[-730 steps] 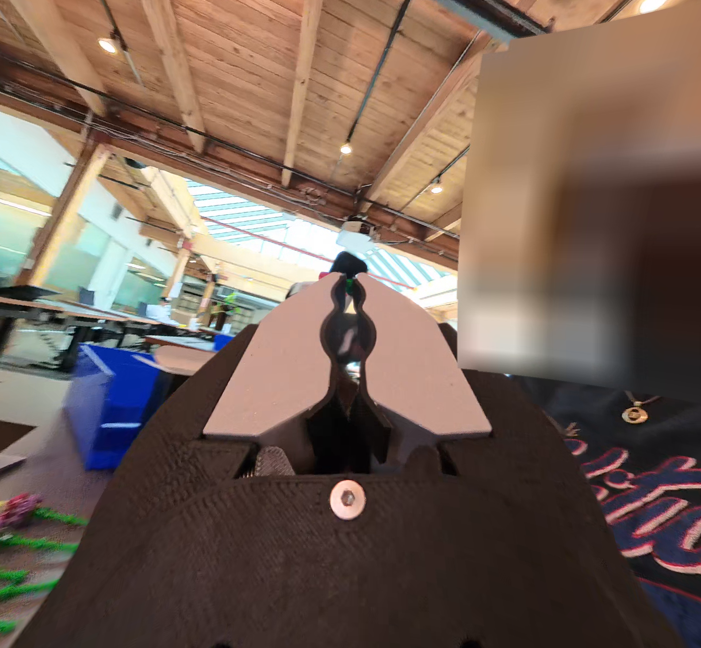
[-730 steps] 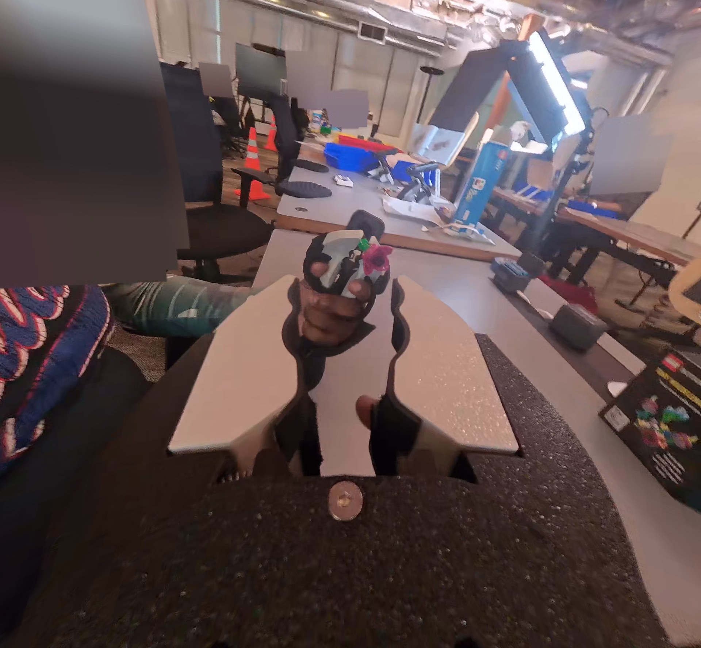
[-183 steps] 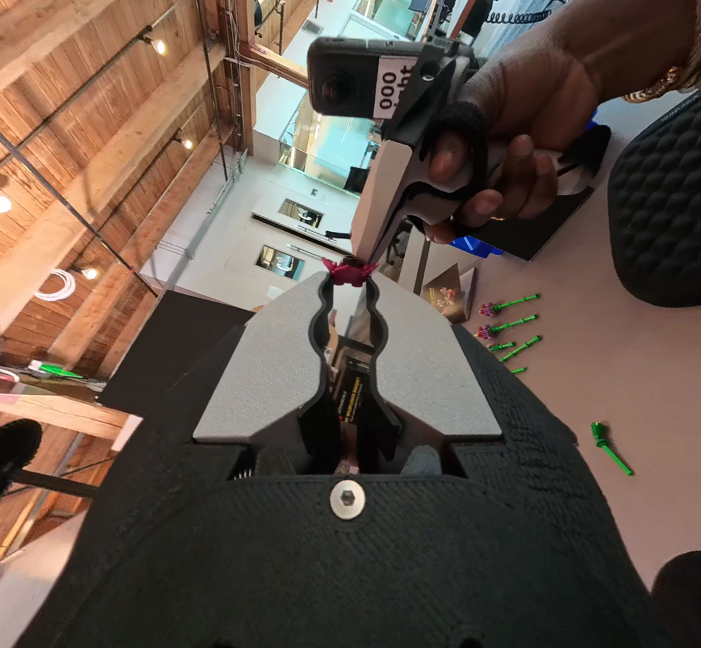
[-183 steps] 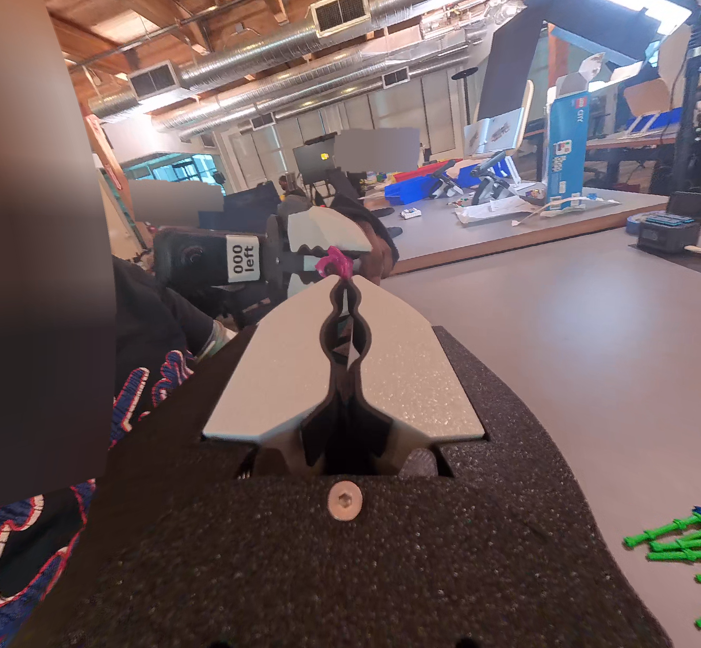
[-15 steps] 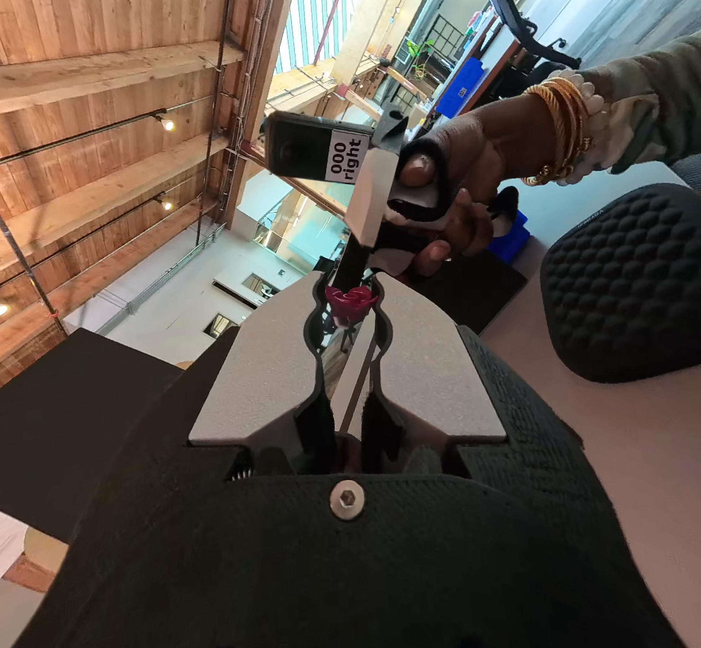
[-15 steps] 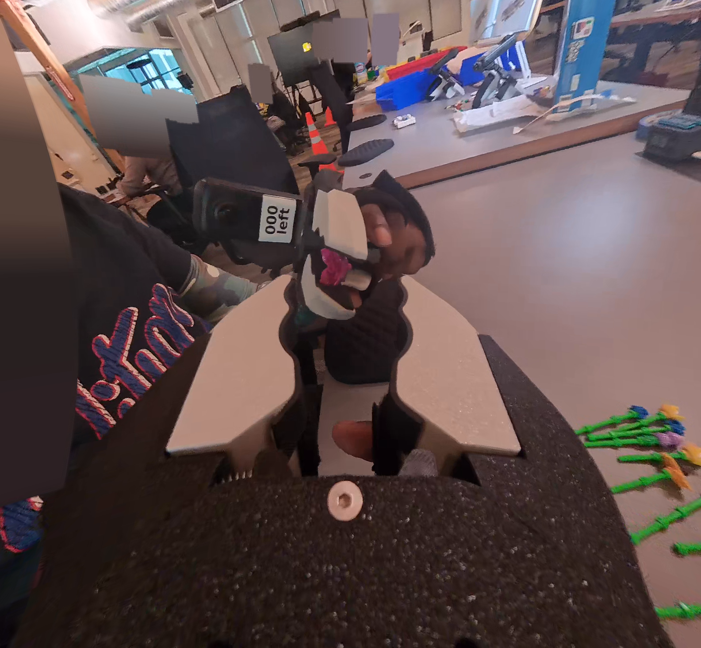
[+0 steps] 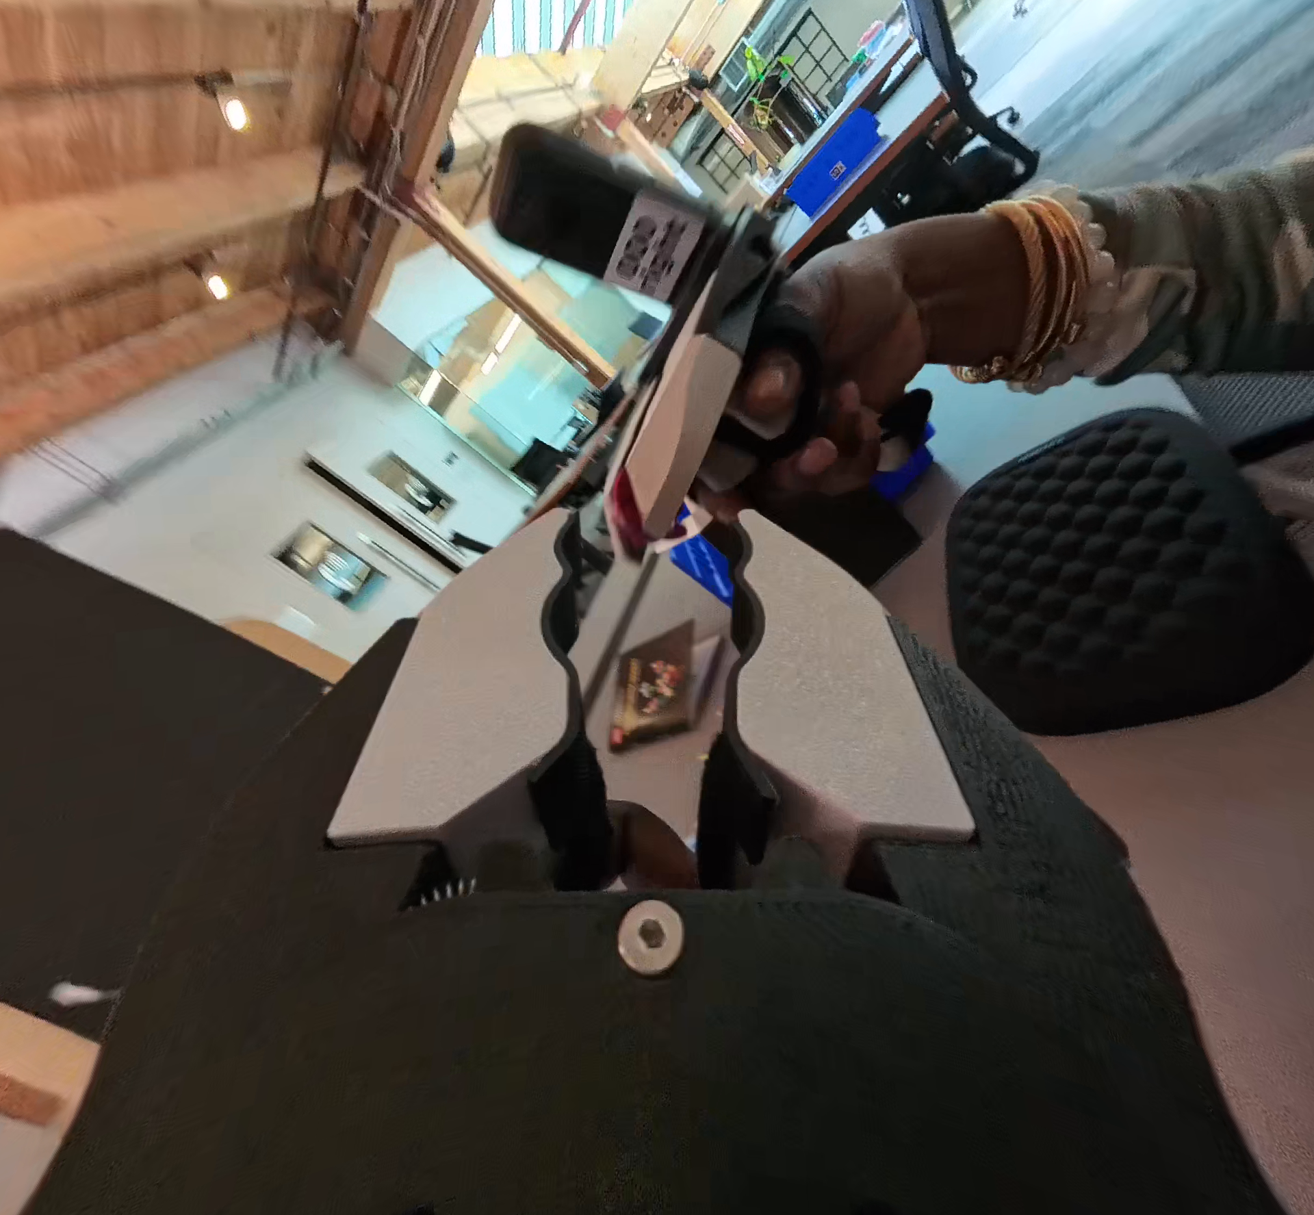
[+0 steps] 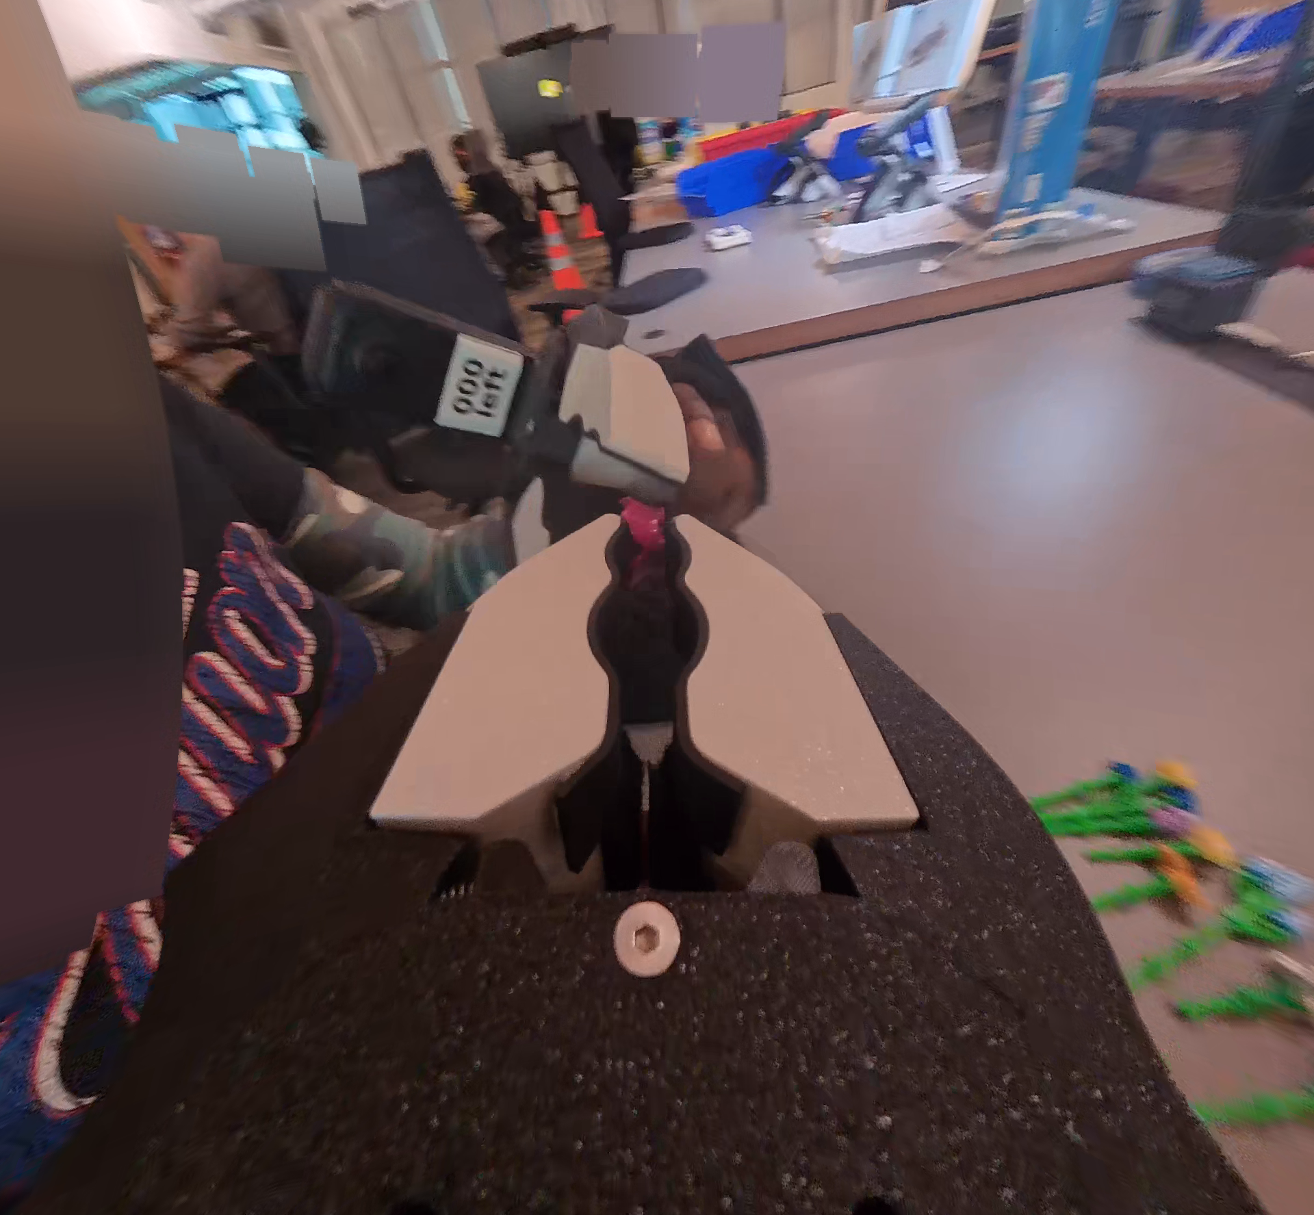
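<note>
A small magenta toy flower head (image 8: 643, 537) is pinched at the tips of my right gripper (image 8: 643, 521), which is shut on it. My left gripper (image 7: 650, 534) is open and empty, its grey fingers (image 7: 483, 683) set well apart. The two grippers meet tip to tip above the grey table (image 8: 995, 470). In the left wrist view the right gripper (image 7: 643, 530), held by a hand, points down between my left fingers with the flower (image 7: 624, 518) at its tip. In the right wrist view the left gripper (image 8: 626, 441) sits just above the flower.
Several green-stemmed toy flowers (image 8: 1173, 846) lie on the table at the right. A black padded armrest (image 7: 1109, 576) is close at the right. A dark box (image 7: 650, 694) lies on the table. A person's dark top (image 8: 234, 647) is at the left. Far tables hold blue bins (image 8: 732, 178). Both grippers' tips are close together, under 4 cm apart.
Half a second ago my left gripper was shut on the flower and my right was open. Now my right gripper is shut on it and my left has opened.
</note>
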{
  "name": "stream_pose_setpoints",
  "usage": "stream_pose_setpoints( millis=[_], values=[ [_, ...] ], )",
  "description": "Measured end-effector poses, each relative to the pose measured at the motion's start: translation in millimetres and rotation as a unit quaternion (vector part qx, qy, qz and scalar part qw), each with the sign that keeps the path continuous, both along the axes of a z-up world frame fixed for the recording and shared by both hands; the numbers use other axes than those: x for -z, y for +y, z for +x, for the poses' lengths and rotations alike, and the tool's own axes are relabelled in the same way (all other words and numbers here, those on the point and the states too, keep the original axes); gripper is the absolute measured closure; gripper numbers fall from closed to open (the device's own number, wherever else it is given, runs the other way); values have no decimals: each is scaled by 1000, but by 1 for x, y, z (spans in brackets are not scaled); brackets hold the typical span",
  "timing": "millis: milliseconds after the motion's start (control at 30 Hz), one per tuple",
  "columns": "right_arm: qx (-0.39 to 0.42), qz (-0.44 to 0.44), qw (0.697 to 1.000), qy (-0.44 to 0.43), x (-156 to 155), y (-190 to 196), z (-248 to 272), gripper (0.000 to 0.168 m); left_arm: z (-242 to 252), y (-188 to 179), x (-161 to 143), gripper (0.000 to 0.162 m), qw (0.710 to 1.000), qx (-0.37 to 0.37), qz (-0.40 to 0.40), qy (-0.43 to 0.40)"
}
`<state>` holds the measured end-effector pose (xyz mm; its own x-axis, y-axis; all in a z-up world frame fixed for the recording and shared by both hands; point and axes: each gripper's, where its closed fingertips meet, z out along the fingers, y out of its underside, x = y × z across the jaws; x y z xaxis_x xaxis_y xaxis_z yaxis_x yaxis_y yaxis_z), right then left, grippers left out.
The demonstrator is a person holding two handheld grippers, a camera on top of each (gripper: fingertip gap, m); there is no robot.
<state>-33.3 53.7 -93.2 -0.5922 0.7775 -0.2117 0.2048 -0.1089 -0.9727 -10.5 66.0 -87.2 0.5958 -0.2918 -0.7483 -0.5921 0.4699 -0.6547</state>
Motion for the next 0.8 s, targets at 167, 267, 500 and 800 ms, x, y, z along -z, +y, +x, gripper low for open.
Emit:
stream_pose_setpoints(
  millis=[167, 267, 500, 800],
  values=[
    [190, 132, 973, 18, -17, 68, 25, 159, -47, 19, 4, 119, 976, -55, -150, -151],
    [301, 209, 931, -6, -20, 113, 51, 159, -78, 28, 23, 119, 939, -76, -240, -234],
    [443, 309, 828, -152, 6, 183, 111, 159, -123, 47, 45, 119, 869, -50, -275, -408],
    [452, 291, 811, -230, 33, 204, 134, 159, -125, 54, 70, 119, 883, -91, -291, -355]
  ],
)
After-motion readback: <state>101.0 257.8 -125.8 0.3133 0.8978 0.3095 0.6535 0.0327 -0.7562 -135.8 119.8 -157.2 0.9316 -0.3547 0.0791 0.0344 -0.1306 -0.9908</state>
